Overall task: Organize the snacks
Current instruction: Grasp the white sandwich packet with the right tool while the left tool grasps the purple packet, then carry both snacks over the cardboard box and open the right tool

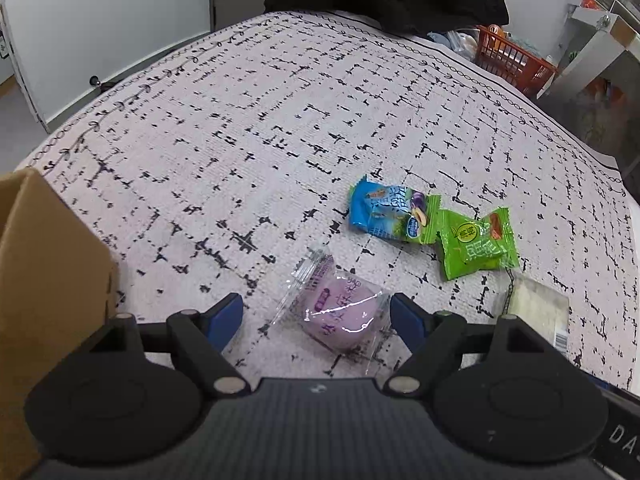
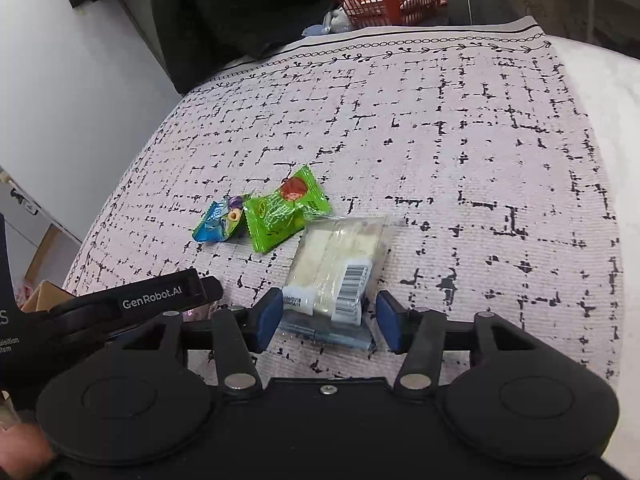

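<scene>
Two grippers are pointing down at snacks on the bench.
Right gripper [image 2: 326, 316] fingers are sitting loose around the white snack [image 2: 340, 264], lying lengthways away; left gripper [image 1: 316, 316] fingers are spread around the purple snack [image 1: 340, 316].

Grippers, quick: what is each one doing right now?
Left gripper: open, jaws either side of the purple snack, not gripping.
Right gripper: open around the white snack pack, pads not pressing it.
</scene>
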### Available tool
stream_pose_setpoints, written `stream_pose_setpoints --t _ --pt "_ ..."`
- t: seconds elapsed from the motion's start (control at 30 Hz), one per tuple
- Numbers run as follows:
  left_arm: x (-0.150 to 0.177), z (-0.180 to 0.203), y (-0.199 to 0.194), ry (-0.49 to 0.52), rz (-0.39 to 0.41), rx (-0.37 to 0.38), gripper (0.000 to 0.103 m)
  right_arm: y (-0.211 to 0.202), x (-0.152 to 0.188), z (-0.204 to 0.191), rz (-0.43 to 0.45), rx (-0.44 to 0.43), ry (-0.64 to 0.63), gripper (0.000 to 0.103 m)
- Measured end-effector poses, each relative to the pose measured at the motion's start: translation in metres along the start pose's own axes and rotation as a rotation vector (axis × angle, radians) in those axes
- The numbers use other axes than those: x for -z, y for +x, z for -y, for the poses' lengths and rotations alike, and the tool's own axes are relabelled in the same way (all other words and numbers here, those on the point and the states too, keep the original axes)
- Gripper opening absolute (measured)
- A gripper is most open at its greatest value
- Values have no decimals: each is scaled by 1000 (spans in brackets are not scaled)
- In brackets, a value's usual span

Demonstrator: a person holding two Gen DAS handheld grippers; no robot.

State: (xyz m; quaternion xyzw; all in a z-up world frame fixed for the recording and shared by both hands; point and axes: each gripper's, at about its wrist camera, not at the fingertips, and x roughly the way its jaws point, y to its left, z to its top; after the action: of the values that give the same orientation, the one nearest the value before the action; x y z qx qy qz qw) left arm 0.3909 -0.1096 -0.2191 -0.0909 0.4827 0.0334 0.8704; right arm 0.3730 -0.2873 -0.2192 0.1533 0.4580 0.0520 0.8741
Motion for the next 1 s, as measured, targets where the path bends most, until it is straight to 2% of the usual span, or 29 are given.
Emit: stream_pose_setpoints --t 0.23,0.3,0.37,0.43,0.47,0.7,0.73,0.77,0.8,1.0 --pt "3 4 5 24 27 11 77 12 -9 -9 20 14 -38 61" --pt "5 3 3 22 33 27 68 16 -10 -13 24 26 -60 62" --pt "5 1 1 20 36 44 49 19 -10 -16 26 37 -77 63" --pt "4 0 -1 15 33 58 40 21 -8 -19 29 48 -98 64" --pt "3 0 -2 13 30 59 38 22 -8 -21 31 56 -113 64" --pt "0 -5 -19 -7 43 71 36 33 -7 -39 45 156 -219 66" --pt "-1 -7 -23 -12 46 72 36 34 -6 -41 45 165 -233 64" --pt "-1 -9 -27 -18 49 75 36 35 -5 -43 45 182 -250 55" --pt "-1 -11 -31 -24 50 77 36 34 -4 -45 50 199 -267 51" --pt "-3 -22 -59 -46 82 78 36 22 -1 -52 51 133 -259 48"
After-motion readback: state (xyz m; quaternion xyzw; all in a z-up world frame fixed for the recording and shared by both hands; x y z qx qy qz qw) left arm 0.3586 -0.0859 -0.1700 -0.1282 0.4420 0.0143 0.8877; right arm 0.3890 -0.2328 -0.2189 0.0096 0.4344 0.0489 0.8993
